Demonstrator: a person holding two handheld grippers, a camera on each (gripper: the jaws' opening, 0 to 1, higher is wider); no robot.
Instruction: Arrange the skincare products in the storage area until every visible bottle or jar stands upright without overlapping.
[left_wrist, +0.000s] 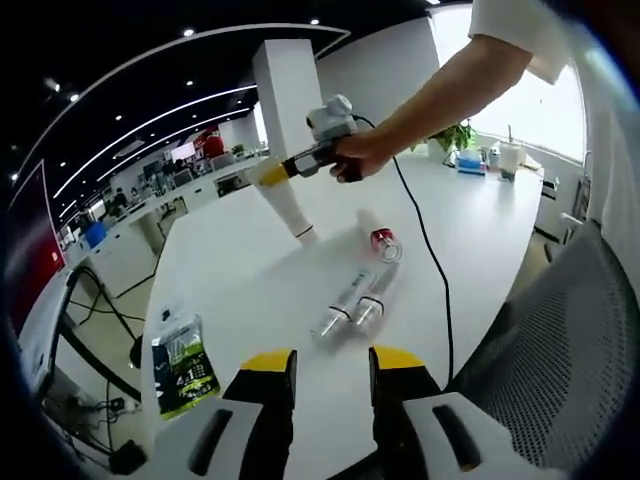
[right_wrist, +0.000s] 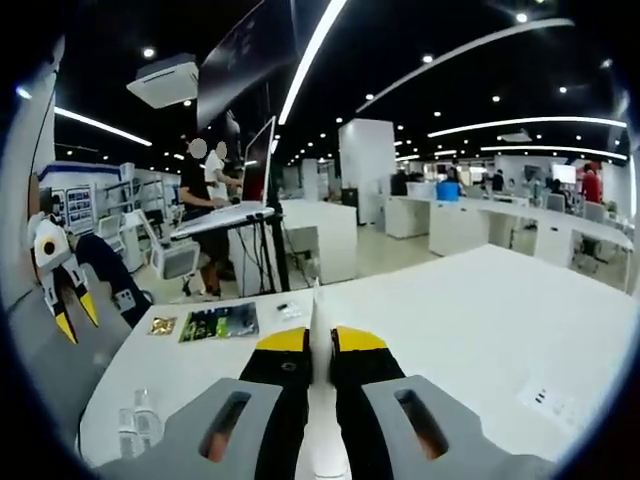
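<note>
In the left gripper view we see our right gripper (left_wrist: 278, 174) held out over the white table (left_wrist: 240, 270), its yellow-tipped jaws clamped on the upper end of a white tube (left_wrist: 290, 208) that slants down until its cap end touches the tabletop. In the right gripper view the same tube (right_wrist: 320, 400) runs up between the two jaws of that gripper (right_wrist: 320, 345), pinched tight on both sides.

Our left gripper (left_wrist: 331, 372) hovers low at the near edge of the table with its jaws apart and nothing between them. Just beyond its tips lie two clear slim bottles (left_wrist: 352, 302) on their sides, side by side and touching. A little farther off, a small bottle with a red band (left_wrist: 381, 240) also lies flat, near the foot of the white tube.

A green printed sachet (left_wrist: 182, 365) lies at the table's left edge, apart from the bottles. The gripper's black cable (left_wrist: 432, 262) trails across the table to the right of the bottles.

We cannot read any labels; the clear bottles' contents are hard to make out.
</note>
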